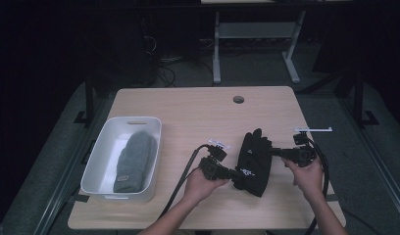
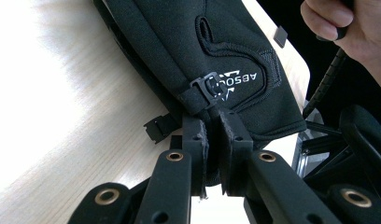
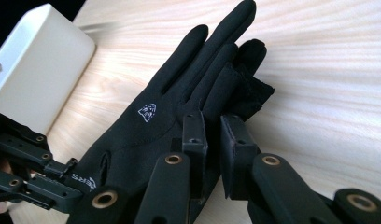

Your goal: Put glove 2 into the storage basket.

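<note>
A black glove [image 1: 254,161] with a white logo is held just above the wooden table [image 1: 198,112], fingers pointing away from the person. A second black layer shows under its fingers. My left gripper [image 1: 235,174] is shut on the cuff; in the left gripper view the jaws [image 2: 215,116] pinch the cuff [image 2: 254,107] beside a strap buckle [image 2: 208,86]. My right gripper [image 1: 275,152] comes in from the right. Its jaws [image 3: 212,122] are shut on the glove [image 3: 151,116] at the base of the fingers.
A white bin [image 1: 102,147] stands at the table's left with a grey knit hat [image 1: 134,159] lying in it; the bin's wall [image 3: 34,70] appears at the upper left of the right gripper view. A round cable hole [image 1: 238,99] sits near the far edge. Cables trail from both grippers.
</note>
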`<act>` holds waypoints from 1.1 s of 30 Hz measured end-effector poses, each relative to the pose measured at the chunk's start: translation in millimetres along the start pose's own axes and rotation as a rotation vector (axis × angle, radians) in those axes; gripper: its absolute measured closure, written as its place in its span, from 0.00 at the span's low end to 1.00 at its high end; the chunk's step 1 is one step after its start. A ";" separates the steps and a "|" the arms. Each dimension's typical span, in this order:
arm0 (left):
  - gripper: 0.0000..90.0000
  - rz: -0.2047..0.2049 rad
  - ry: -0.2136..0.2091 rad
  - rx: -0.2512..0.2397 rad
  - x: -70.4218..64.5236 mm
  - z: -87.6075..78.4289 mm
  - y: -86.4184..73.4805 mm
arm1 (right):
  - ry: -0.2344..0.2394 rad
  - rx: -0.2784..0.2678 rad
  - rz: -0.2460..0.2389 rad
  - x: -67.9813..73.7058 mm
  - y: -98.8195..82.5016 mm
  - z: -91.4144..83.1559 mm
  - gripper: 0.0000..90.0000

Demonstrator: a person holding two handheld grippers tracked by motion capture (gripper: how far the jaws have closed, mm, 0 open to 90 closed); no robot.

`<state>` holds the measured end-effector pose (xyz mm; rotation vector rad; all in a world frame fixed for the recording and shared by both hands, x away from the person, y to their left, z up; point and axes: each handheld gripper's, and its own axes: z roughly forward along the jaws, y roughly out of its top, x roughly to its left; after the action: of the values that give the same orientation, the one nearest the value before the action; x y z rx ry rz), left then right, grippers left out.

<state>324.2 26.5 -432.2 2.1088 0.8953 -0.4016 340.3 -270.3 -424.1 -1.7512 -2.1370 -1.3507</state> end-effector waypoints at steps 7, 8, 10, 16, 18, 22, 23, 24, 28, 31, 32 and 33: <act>0.92 0.008 0.011 -0.016 -0.4 -12.1 0.0 | 0.013 -0.002 -0.010 11.0 8.1 -0.4 0.90; 0.92 0.006 0.013 -0.021 -1.0 -13.2 -0.4 | 0.016 -0.002 -0.010 12.4 8.8 -0.3 0.90; 0.92 0.007 0.014 -0.023 -1.8 -16.4 -1.1 | 0.019 -0.003 -0.016 15.4 10.4 0.4 0.90; 0.92 0.016 0.016 -0.037 -3.6 -25.8 -2.0 | 0.036 -0.007 -0.019 23.7 16.3 2.0 0.90; 0.92 0.016 0.015 -0.042 -4.1 -28.3 -2.0 | 0.037 -0.005 -0.022 25.1 17.7 2.5 0.90; 0.92 0.015 0.015 -0.047 -4.3 -32.1 -2.3 | 0.048 -0.009 -0.018 27.9 19.9 2.8 0.90; 0.92 0.014 0.016 -0.051 -4.4 -34.8 -2.4 | 0.054 -0.013 -0.016 30.8 21.9 3.4 0.90; 0.92 0.016 0.017 -0.051 -3.9 -36.5 -2.4 | 0.056 -0.014 -0.016 31.8 22.7 3.7 0.90; 0.92 0.015 0.021 -0.057 -2.8 -40.8 -2.3 | 0.061 -0.011 -0.026 35.6 26.5 4.7 0.90; 0.92 0.019 0.026 -0.064 -1.9 -47.4 -1.3 | 0.068 -0.010 -0.034 40.7 32.1 6.4 0.90; 0.92 0.019 0.026 -0.064 -1.9 -47.4 -1.3 | 0.068 -0.010 -0.034 40.7 32.1 6.4 0.90; 0.92 0.017 0.027 -0.066 -1.9 -49.6 -1.2 | 0.071 -0.012 -0.031 42.5 33.4 6.6 0.90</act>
<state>321.2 64.5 -400.3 2.0649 0.8935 -0.3315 355.7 -234.8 -385.8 -1.6553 -2.1319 -1.4133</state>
